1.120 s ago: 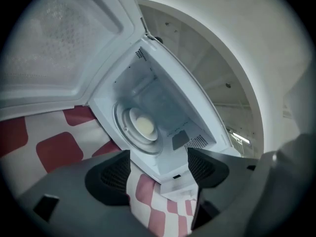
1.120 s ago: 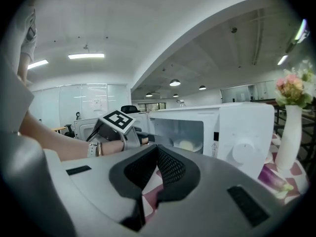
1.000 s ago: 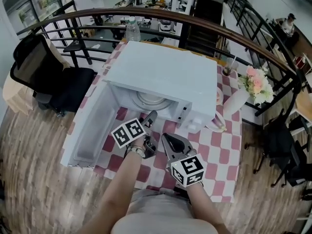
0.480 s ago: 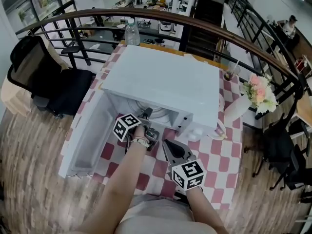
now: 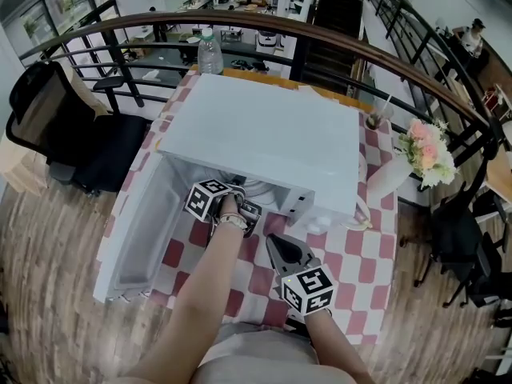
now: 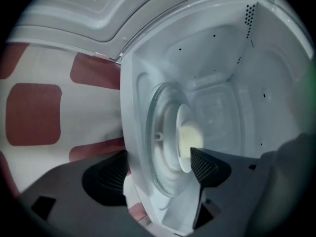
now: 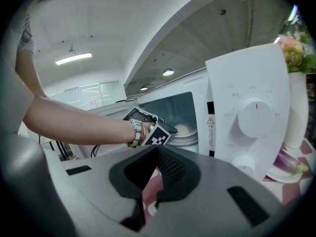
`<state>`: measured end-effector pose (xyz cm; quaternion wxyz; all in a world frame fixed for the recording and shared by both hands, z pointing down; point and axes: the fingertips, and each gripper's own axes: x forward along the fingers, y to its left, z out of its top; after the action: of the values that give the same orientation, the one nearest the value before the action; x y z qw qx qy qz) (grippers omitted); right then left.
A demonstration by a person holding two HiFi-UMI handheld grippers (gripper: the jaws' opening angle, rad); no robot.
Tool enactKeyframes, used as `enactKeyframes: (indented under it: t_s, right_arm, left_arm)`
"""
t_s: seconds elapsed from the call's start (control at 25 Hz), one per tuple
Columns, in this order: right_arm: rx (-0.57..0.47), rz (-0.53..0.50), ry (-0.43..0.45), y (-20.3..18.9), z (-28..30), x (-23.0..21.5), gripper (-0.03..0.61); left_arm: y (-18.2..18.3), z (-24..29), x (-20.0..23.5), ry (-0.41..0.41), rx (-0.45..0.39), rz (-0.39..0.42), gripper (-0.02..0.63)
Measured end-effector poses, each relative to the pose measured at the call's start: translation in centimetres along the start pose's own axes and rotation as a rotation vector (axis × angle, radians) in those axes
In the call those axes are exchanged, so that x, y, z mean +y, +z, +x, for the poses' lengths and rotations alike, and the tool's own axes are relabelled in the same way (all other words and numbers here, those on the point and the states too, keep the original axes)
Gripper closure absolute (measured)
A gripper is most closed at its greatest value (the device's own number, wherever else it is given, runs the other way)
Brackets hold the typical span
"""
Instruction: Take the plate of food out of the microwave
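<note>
Left claw (image 6: 158, 166) is positioned at the open microwave (image 5: 264, 134), jaws wide apart and just opened further; nothing is gripped. The cavity's front lip and the glass turntable (image 6: 163, 132) are seen between the jaws, with one jaw inside and the other outside over the checked table (image 5: 352, 254). Plate of food (image 6: 190, 139) is seated on the turntable, just ahead of the inner jaw tip. Right claw (image 7: 157, 154) is closed and empty, set back from the plate, facing the control panel (image 7: 252, 117).

Left gripper (image 6: 157, 168) into microwave (image 5: 264, 134) (rolled), fingers (image 6: 207, 166) opening astride plate (image 6: 183, 139)
</note>
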<state>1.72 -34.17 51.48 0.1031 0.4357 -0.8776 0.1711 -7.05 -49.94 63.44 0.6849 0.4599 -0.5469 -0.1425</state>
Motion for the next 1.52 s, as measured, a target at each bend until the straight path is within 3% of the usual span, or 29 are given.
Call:
enactKeyframes:
  t_s: [0.36, 0.56, 0.84, 1.52]
  right_arm:
    - [0.009, 0.005, -0.014, -0.4, 0.1, -0.6, 0.555]
    - [0.005, 0.010, -0.026, -0.5, 0.0, -0.6, 0.555]
    - [-0.015, 0.011, -0.038, 0.1, -0.6, -0.6, 0.555]
    - [-0.047, -0.006, -0.025, 1.1, -1.6, 0.3, 0.555]
  left_arm:
    - [0.6, 1.1, 1.0, 0.073, -0.034, -0.052, 0.232]
    - [0.5, 1.3, 1.0, 0.099, -0.023, -0.043, 0.230]
    - [0.2, 0.8, 1.3, 0.090, -0.024, -0.018, 0.224]
    - [-0.7, -1.8, 3.3, 0.061, 0.007, -0.100, 0.238]
